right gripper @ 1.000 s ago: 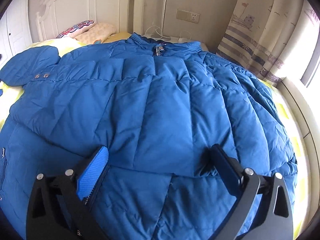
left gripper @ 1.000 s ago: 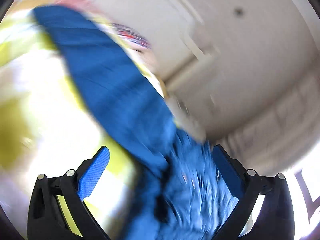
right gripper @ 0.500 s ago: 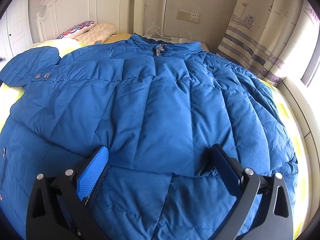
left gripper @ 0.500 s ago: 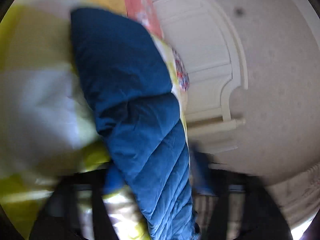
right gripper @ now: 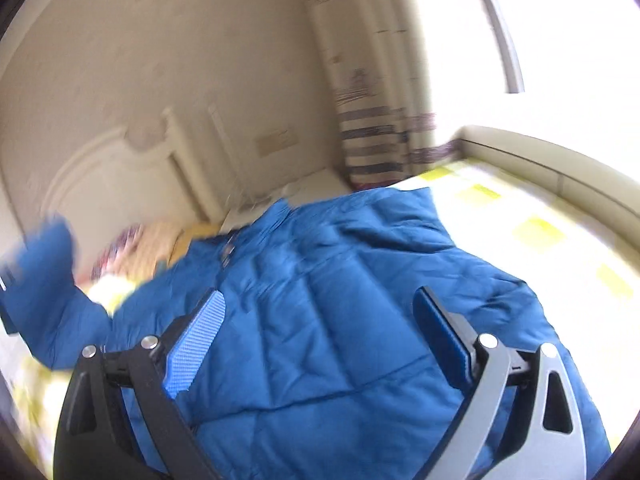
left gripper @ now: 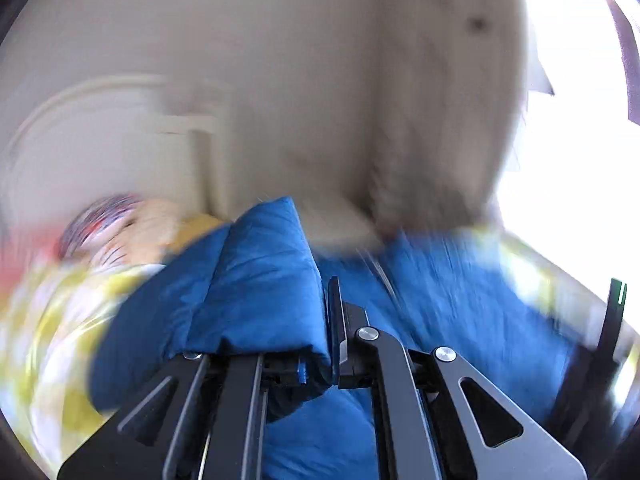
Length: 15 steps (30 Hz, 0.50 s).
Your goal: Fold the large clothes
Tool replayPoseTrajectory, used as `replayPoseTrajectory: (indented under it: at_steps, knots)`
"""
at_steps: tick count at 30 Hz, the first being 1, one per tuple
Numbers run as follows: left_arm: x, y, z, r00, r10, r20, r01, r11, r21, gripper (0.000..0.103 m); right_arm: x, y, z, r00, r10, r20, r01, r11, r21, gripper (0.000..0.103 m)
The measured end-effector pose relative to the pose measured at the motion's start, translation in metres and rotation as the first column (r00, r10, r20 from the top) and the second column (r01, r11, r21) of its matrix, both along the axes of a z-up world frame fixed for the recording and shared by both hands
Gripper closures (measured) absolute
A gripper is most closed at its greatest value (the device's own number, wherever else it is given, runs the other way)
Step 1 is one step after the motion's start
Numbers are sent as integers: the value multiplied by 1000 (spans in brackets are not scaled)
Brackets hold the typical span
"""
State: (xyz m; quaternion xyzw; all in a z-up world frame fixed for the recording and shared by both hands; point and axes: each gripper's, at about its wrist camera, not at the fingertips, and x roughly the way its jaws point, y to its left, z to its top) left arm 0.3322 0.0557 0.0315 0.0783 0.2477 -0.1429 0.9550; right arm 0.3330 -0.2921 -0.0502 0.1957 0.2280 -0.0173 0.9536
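Note:
A large blue quilted jacket [right gripper: 340,320] lies spread on a bed with a yellow and white checked sheet [right gripper: 532,232]. My left gripper [left gripper: 316,360] is shut on the jacket's sleeve [left gripper: 256,292] and holds the padded fold up off the bed. In the right wrist view that raised sleeve [right gripper: 44,292] shows at the far left, blurred. My right gripper [right gripper: 316,340] is open and empty, above the jacket's body, jaws wide apart. Both views are blurred by motion.
A white headboard [right gripper: 112,176] and pillows [left gripper: 116,224] stand at the head of the bed. A striped curtain [right gripper: 380,136] and a bright window [right gripper: 560,32] are to the right. A padded ledge [right gripper: 560,168] runs along the bed's right side.
My left gripper has closed on the sleeve and swung it up over towards the jacket's body. My right gripper has lifted and tilted, staying open.

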Motion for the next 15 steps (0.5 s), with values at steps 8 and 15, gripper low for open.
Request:
replayPoseTrajectory:
  at_steps: [8,15]
  knots:
    - [-12,-134,-130,984,-99,-150,162,847,506,92,10,-8,-6,999,12,-35,-11,999,31,9]
    - [-71,-111,-81,969,-212,-125,243,896,372,73,9,-8,-13,999,11,-47,-7,997,80,9]
